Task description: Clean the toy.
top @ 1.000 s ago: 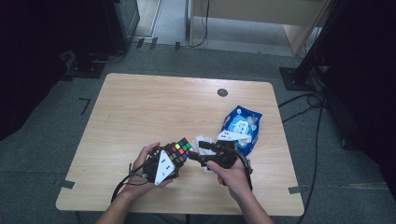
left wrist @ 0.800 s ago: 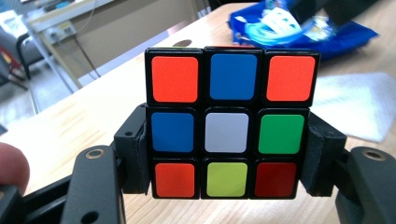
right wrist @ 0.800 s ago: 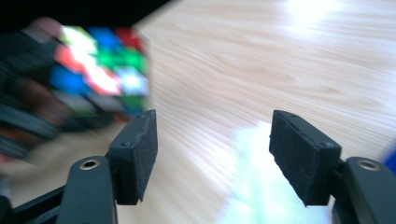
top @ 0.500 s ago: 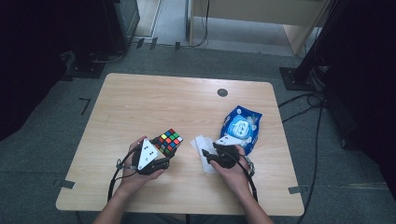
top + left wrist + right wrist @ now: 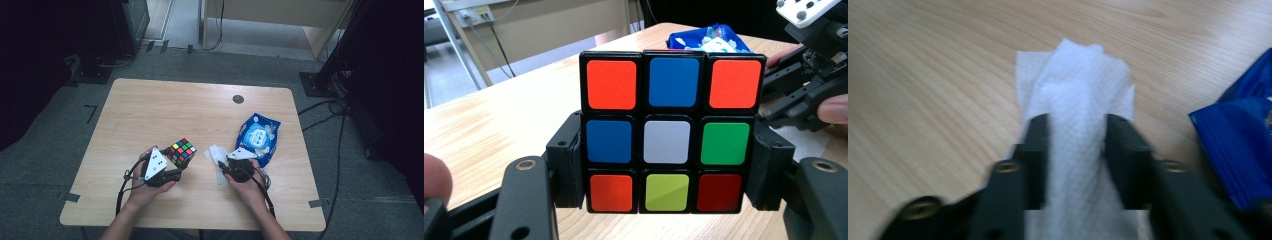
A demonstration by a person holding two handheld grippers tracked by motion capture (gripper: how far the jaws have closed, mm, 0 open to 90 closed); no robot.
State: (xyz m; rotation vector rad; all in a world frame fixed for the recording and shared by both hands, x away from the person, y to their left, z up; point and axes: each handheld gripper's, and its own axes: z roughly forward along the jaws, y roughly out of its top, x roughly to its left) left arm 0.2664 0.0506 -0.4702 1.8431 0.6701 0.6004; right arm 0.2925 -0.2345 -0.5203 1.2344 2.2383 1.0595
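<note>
A: Left gripper (image 5: pixel 176 167) fingers?
B: Clenched on the cube (image 5: pixel 667 131), one finger each side, cube held off the bench (image 5: pixel 150 115).
A: Right gripper (image 5: pixel 1075 150)?
B: Fingers just been closing; white tissue (image 5: pixel 1073 100) bunched btwn them, pads look to be pressing it. Blue packet (image 5: pixel 1243 150) just beside, to their right.

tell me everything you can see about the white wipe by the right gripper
The white wipe is a thin, soft sheet with a fine embossed, quilted texture, crumpled and bunched into a ridge. It lies on the wooden table, just left of the blue wipes packet. The right gripper has just been closing its jaws around it: the bunched middle sits between the two black jaws and touches both, with loose corners spreading beyond them on the tabletop.
</note>
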